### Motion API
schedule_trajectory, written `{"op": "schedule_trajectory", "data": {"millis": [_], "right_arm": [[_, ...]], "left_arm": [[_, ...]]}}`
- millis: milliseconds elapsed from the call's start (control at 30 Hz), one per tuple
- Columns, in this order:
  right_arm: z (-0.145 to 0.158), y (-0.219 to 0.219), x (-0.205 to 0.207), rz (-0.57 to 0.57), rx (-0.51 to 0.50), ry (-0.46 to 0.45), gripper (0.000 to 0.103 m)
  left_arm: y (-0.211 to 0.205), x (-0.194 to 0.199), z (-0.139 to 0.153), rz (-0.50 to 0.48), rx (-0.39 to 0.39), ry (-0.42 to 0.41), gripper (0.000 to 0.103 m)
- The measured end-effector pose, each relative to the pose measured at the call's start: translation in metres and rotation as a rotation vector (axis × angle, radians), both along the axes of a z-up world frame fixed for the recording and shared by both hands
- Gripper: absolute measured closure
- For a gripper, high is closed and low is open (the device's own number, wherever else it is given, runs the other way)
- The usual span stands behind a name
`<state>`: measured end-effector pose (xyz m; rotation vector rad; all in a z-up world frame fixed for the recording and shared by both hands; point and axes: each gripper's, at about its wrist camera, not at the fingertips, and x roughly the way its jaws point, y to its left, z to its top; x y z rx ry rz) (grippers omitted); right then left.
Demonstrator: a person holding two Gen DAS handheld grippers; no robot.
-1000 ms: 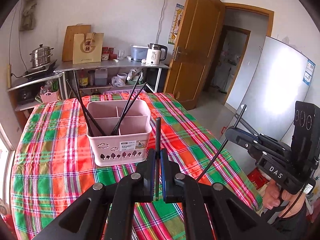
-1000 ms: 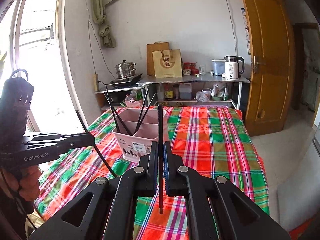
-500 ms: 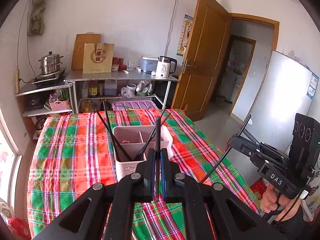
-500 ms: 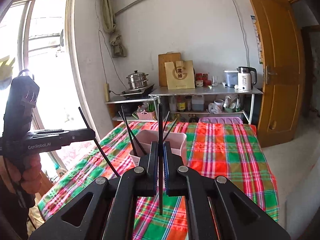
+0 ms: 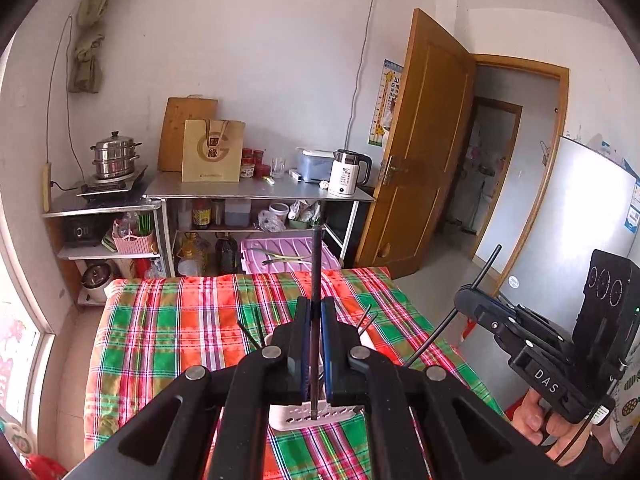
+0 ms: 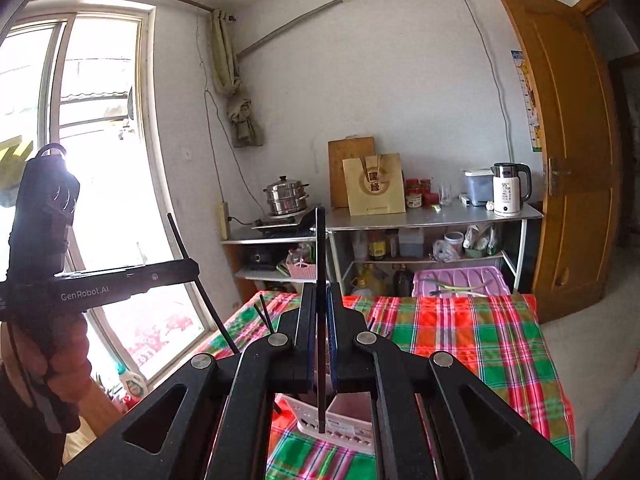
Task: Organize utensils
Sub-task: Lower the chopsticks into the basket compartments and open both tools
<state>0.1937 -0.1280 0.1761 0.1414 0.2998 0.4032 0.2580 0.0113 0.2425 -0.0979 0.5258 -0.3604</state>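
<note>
My left gripper [image 5: 315, 316] is shut on a black chopstick [image 5: 316, 264] held upright. My right gripper [image 6: 320, 304] is shut on another black chopstick [image 6: 320, 248], also upright. The right gripper also shows at the right of the left wrist view [image 5: 468, 300], the left gripper at the left of the right wrist view [image 6: 188, 268]. The pink utensil basket [image 5: 304, 418] sits on the plaid tablecloth [image 5: 168, 332], mostly hidden under the grippers; it also shows in the right wrist view [image 6: 348, 424]. Several chopstick tips [image 5: 248, 330] stick up from it.
A steel shelf [image 5: 256, 190] with a kettle [image 5: 348, 172], paper bag and steamer pot stands behind the table. A purple tray [image 5: 288, 256] sits beyond the far table edge. An open wooden door [image 5: 424, 148] is at the right, a window [image 6: 100, 184] at the left.
Both grippers have risen and tilted up, each still holding its chopstick. The basket has slid down in view and is now largely hidden beneath the fingers.
</note>
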Motion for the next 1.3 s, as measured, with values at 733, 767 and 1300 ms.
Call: {"op": "schedule_trajectory", "data": {"millis": [733,767,1300], "right_arm": [[-0.047,0.021,0.054,-0.024,0.023,0.073,0.098],[-0.052,0.020,0.054,-0.025,0.024,0.082,0.098],[-0.094,0.022,0.055,-0.015,-0.026,0.200,0.096]], "left_arm": [[0.016,0.071,-0.073,0.022,-0.061,0.097,0.098],[0.016,0.072,-0.079,0.023,-0.062,0.105,0.098],[0.017,0.065,-0.128,0.043,-0.035,0.181,0.098]]}}
